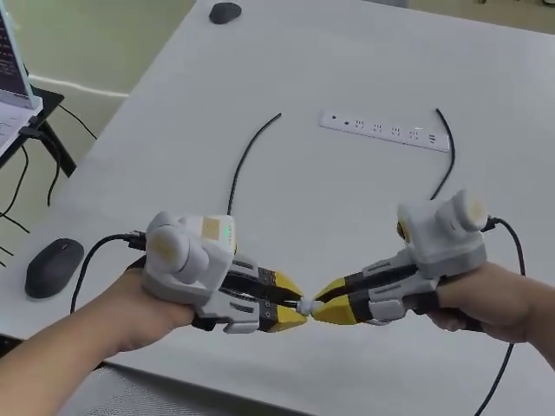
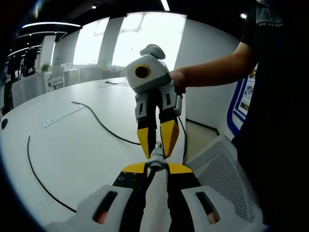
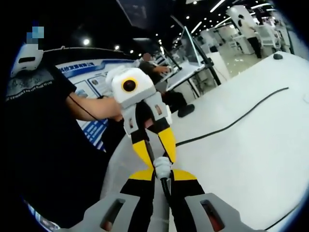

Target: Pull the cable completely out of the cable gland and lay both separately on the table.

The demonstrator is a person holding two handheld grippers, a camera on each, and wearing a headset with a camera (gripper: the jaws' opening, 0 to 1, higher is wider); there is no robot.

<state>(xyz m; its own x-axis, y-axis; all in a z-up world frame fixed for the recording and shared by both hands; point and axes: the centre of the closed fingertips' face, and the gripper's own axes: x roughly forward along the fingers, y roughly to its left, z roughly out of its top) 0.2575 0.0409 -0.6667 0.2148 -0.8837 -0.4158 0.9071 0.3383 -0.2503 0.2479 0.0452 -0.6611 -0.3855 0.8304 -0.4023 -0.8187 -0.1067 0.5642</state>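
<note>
A small white cable gland (image 1: 305,305) hangs above the table's near edge, between the two grippers, which meet tip to tip. From the left, my left gripper (image 1: 293,309) is shut on the black cable (image 2: 149,180) just behind the gland (image 2: 155,157). That cable (image 1: 238,169) trails back over the white table (image 1: 347,208). From the right, my right gripper (image 1: 319,309) is shut on the gland (image 3: 162,167), and a short dark piece of cable (image 3: 166,186) runs back between its jaws. In each gripper view the other gripper points straight in.
A white power strip (image 1: 386,130) with its black lead lies at the far middle of the table. One dark mouse (image 1: 54,264) sits at the left edge, another (image 1: 225,11) at the far end. A laptop (image 1: 13,87) stands on a side stand, and a mesh chair (image 2: 217,169) is beside the table.
</note>
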